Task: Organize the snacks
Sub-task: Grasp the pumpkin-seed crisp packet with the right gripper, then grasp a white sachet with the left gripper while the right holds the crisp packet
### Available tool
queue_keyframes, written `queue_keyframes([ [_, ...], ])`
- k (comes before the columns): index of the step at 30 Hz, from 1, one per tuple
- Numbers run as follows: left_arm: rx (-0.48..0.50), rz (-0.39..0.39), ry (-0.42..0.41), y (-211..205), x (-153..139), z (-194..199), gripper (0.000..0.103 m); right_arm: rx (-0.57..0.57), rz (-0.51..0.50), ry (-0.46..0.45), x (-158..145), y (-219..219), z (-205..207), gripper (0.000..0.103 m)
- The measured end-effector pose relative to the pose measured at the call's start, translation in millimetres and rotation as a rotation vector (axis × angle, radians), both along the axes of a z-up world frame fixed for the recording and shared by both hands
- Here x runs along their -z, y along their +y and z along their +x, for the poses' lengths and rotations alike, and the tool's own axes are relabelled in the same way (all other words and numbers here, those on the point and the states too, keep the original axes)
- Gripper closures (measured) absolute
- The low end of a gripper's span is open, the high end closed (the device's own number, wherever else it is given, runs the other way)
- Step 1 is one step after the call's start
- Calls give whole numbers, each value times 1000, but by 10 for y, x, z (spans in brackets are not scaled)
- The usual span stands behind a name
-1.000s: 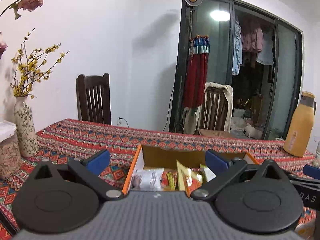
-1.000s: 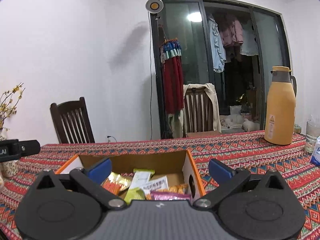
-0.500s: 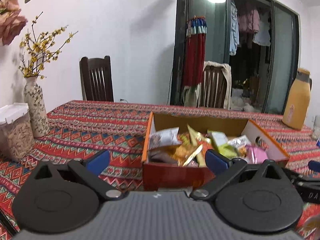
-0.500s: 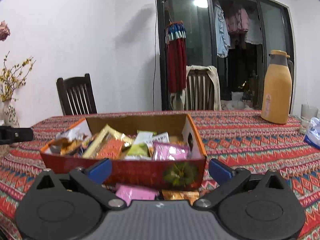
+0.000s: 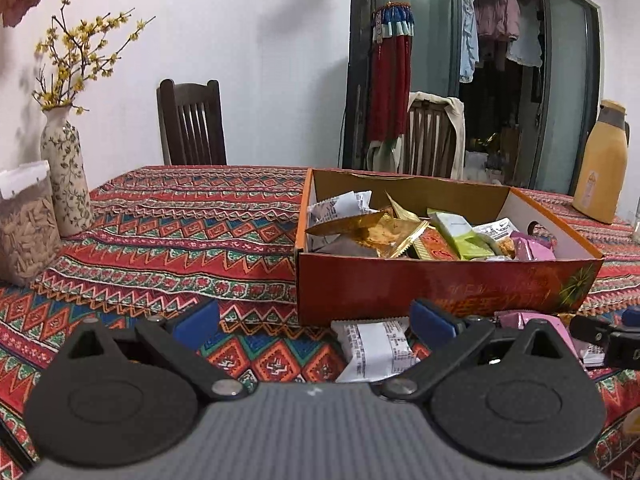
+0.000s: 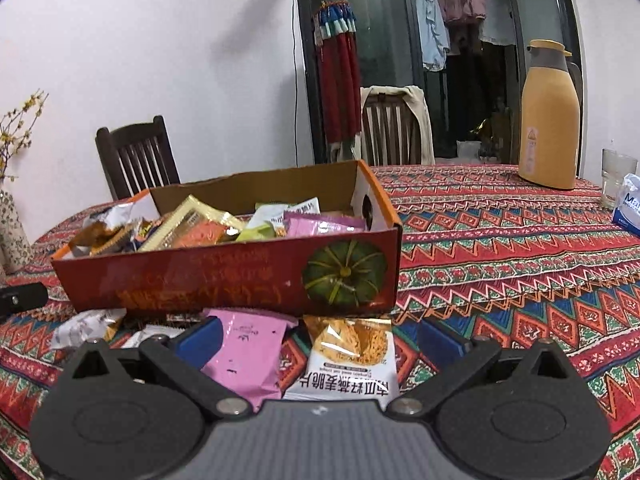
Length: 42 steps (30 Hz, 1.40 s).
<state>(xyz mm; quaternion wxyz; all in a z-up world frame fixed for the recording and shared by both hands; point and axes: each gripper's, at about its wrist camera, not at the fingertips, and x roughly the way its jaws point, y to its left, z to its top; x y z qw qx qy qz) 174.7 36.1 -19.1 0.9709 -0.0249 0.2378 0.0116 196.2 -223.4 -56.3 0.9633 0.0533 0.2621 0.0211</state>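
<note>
**Snack packets wait beside a loaded box**

Snacks fill a red cardboard box (image 6: 224, 280) on the counter (image 6: 520, 248), which is draped in a bright zigzag-patterned cloth. Both claws hover low in front of the box, each spread wide and gripping nothing. Between the fingers of the right claw (image 6: 318, 338) lie a pink packet (image 6: 248, 348) and, just beside it, a white-and-orange snack packet (image 6: 350, 356), both on the cloth near the box's front wall, which carries a printed green pumpkin. A crumpled white wrapper (image 6: 86, 326) rests further left. The left claw (image 5: 316, 320) sits over a white printed packet (image 5: 378, 348) lying near the box's front wall, closer to its right finger; the same pink packet (image 5: 520, 320) shows beyond that finger. Inside the box, gold, green, pink and white packets are heaped loosely. A flowered vase (image 5: 66, 176) and a clear container of seeds (image 5: 24, 220) stand at the left edge of the counter, an orange thermos (image 6: 550, 120) and a glass (image 6: 616, 176) far right. Two wooden chairs stand behind.
</note>
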Motion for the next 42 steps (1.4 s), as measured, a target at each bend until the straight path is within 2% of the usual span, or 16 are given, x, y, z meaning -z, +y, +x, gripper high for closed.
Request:
queue_keyframes([
  [8, 8, -23, 11, 25, 13, 13, 0, 27, 13, 8, 1, -46, 14, 1],
  [10, 6, -28, 12, 36, 16, 13, 0, 34, 19, 24, -11, -83, 20, 8],
  [14, 9, -35, 18, 45, 17, 22, 0, 8, 17, 98, 3, -155, 88, 28],
  [20, 7, -44, 17, 66, 13, 23, 0, -24, -48, 174, 89, -192, 239, 34],
  [25, -3, -49, 19, 80, 19, 31, 0, -23, -76, 160, 123, -162, 253, 35],
  [29, -3, -47, 22, 77, 22, 38, 0, -41, -94, 139, 128, -117, 220, 50],
  [33, -5, -44, 22, 75, 28, 42, 0, -55, -88, 133, 120, -120, 213, 57],
  [37, -10, -37, 27, 66, 38, 48, 0, -49, -63, 118, 99, -161, 188, 59],
  [42, -21, -28, 56, 59, 47, 90, 0, -16, -48, 40, 34, -207, 66, 59],
])
